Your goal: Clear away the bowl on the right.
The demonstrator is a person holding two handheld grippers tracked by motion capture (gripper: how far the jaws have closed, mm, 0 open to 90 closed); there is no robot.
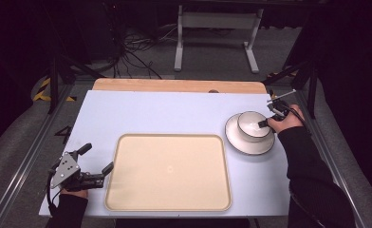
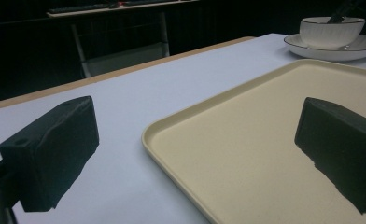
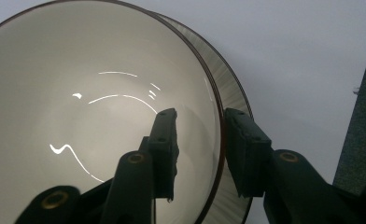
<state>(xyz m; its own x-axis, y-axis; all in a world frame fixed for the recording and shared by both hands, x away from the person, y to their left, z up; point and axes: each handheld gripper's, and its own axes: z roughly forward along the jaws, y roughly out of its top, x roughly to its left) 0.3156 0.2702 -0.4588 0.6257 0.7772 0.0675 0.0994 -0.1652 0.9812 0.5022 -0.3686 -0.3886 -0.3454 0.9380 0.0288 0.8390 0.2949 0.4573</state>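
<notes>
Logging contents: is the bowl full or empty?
Empty: the bowl shows only a bare, glossy white inside, right gripper straddling its rim.

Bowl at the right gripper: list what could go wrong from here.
1. The right gripper straddles just the thin rim of the bowl, one jaw inside and one outside; lifted this way, the bowl may tilt or slip.
2. The bowl sits on a plate; dragging it sideways could shift or rattle the plate.

trays: 1 (image 1: 127,190) | bowls: 1 (image 1: 249,124) | plates: 1 (image 1: 236,141) | grippers: 2 (image 1: 97,156) (image 1: 265,122)
</notes>
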